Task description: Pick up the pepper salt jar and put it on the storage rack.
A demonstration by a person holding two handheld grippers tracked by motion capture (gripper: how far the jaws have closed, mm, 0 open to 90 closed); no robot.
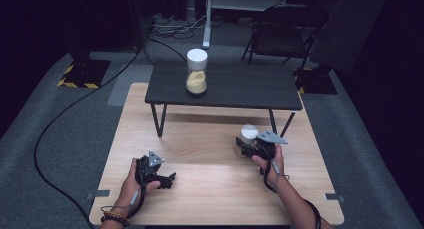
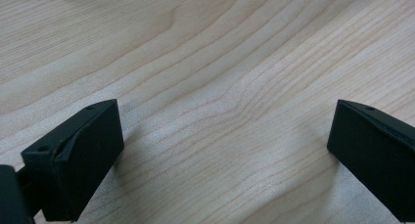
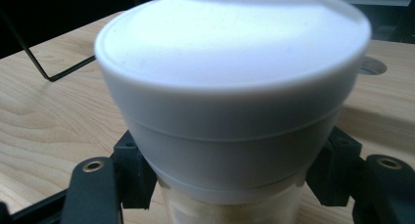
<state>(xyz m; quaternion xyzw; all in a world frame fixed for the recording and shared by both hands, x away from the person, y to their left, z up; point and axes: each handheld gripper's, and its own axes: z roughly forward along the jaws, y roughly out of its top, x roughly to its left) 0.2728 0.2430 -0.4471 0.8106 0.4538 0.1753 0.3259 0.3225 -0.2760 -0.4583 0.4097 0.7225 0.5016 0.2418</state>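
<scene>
My right gripper [image 1: 246, 146] sits at the right of the light wooden table [image 1: 210, 189], its jaws closed against the clear body of a jar [image 1: 247, 139] just below the jar's white lid [image 3: 230, 87]; pale contents show through the glass. My left gripper [image 1: 167, 180] rests low at the near left, jaws spread wide with nothing but bare wood grain between them. A second white-lidded jar [image 1: 196, 71], partly filled with yellow grains, stands upright on the small black table [image 1: 225, 89] at the far side. A black folding chair [image 1: 285, 31] stands on the floor beyond.
</scene>
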